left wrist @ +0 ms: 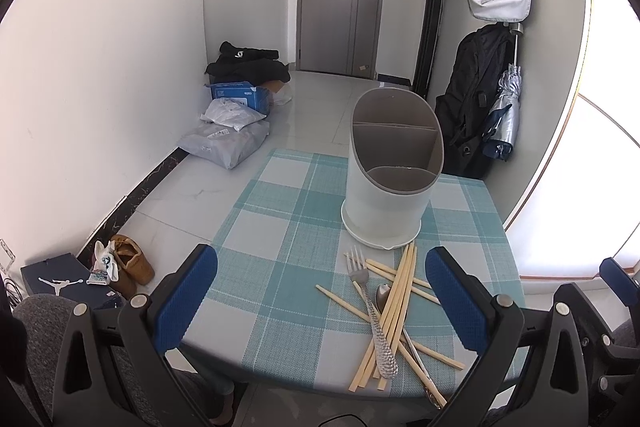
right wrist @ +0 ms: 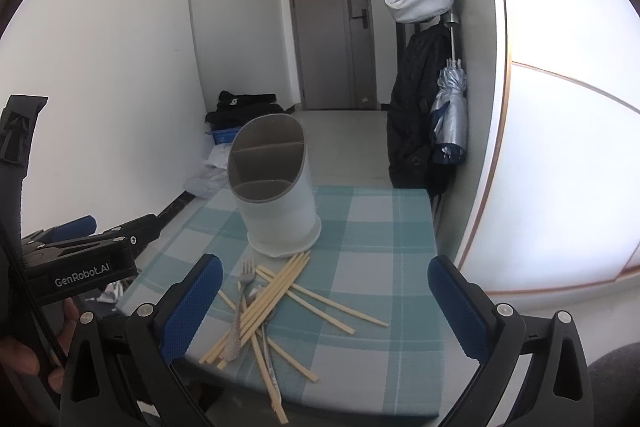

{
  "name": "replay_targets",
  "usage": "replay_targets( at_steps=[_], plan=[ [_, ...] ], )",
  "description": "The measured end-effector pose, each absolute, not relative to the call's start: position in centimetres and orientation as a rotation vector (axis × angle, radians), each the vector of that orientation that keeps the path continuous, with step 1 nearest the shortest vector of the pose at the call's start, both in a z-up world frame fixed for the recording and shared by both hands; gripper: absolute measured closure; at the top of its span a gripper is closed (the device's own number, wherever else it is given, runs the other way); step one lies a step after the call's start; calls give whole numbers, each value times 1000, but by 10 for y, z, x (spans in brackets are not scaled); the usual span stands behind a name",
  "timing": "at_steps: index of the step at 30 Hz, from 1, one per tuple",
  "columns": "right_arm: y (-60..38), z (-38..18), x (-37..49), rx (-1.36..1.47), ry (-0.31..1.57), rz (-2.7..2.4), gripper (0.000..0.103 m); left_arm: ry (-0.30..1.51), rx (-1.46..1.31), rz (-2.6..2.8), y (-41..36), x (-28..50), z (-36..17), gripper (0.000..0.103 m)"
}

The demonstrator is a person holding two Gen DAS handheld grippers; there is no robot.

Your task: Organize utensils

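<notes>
Left gripper (left wrist: 320,303) wide, holds nothing. Right gripper (right wrist: 326,303) wide too. Chopsticks (left wrist: 394,311), fork (left wrist: 370,303) piled near table (left wrist: 280,267) front edge, beside cup holder (left wrist: 390,179).

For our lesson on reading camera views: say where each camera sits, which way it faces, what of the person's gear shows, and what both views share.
Left wrist: on the left gripper, facing the holder and door; its open blue fingers show.
Right wrist: on the right gripper, facing likewise; its open fingers, the left gripper and a hand show.
Shared: holder, chopsticks, fork, checked mat.
</notes>
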State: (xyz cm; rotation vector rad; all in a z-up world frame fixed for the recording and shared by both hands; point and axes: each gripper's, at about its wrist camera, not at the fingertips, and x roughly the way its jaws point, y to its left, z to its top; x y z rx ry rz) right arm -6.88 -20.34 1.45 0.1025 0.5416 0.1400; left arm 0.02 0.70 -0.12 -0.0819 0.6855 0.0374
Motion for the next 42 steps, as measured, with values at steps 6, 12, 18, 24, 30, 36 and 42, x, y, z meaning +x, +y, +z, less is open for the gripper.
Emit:
replay_targets(
  at_steps=[6,12,18,24,30,36,42],
  plan=[
    [-204,15,-68,104,542,137,0,684,-82,37,7,1,-1,1],
    [-204,14,-67,100,543,134,0,683,-85,34,7,0,-1,1],
    [-204,14,-68,105,545,132,0,682,-85,34,5,-1,-1,1],
    [-203,13,-67,102,552,129,0,684,-84,37,5,0,-1,1],
    [-206,12,-64,115,567,121,0,689,-87,31,5,1,-1,1],
    [-209,9,-59,147,585,133,0,726,-99,-2,6,6,-5,1],
    [-204,9,-54,137,576,157,0,829,-159,-77,14,25,-23,1]
  ],
)
